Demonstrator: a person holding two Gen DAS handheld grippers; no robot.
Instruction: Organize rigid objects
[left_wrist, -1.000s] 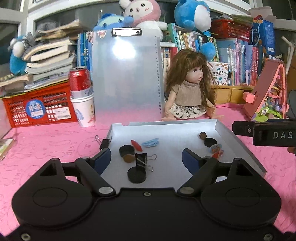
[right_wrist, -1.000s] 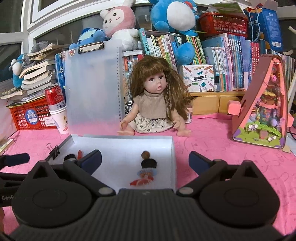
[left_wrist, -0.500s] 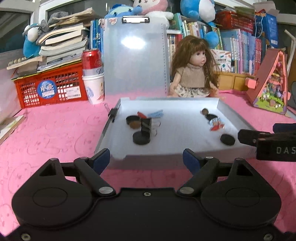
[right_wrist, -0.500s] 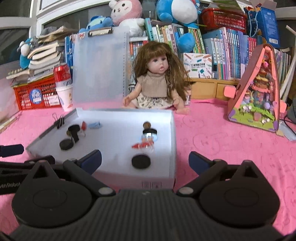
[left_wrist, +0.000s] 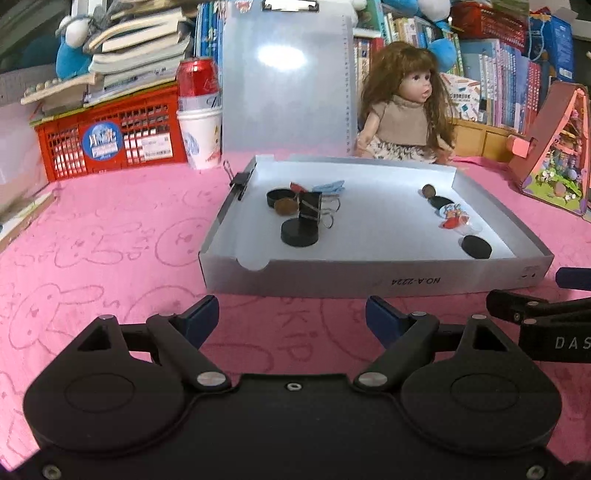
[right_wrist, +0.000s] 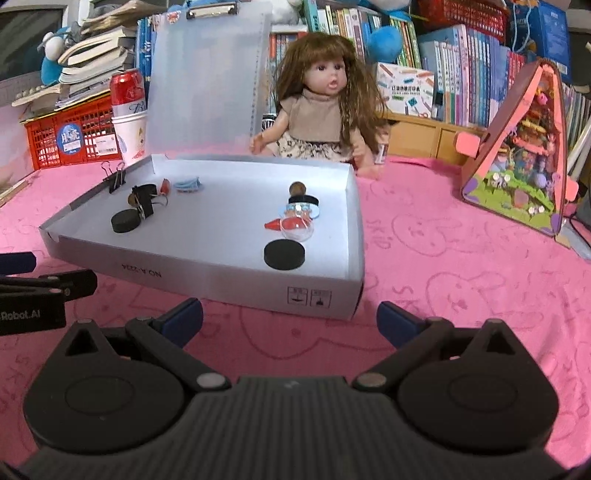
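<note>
Shallow white cardboard tray (left_wrist: 369, 284) on a pink cloth printed with rabbit outlines (left_wrist: 110, 236), seen from both wrist cameras. The left gripper (left_wrist: 291, 319) stands with its blue-tipped jaws wide apart and nothing between them, just short of the tray's near wall. The right gripper (right_wrist: 290, 319) stands likewise: jaws wide, empty, near the tray's front right corner.

Inside the tray, left group: a black round disc (left_wrist: 300, 232), a black binder clip with wire handles (left_wrist: 312, 210) touching it, a brown round piece (left_wrist: 285, 206), a black ring-shaped cap (left_wrist: 275, 195), a small red piece (left_wrist: 295, 186) and a light blue hair tie (left_wrist: 330, 185). Right group: a second black disc (right_wrist: 284, 254) near the front wall, a clear round badge with a red figure (right_wrist: 295, 225), a black-rimmed round mirror (right_wrist: 303, 202) and a brown knob (right_wrist: 297, 188).

A second black binder clip (right_wrist: 116, 177) grips the tray's left wall. Behind the tray sit a long-haired doll in a beige top (right_wrist: 321, 107) and an upright translucent clipboard (right_wrist: 207, 81).
</note>
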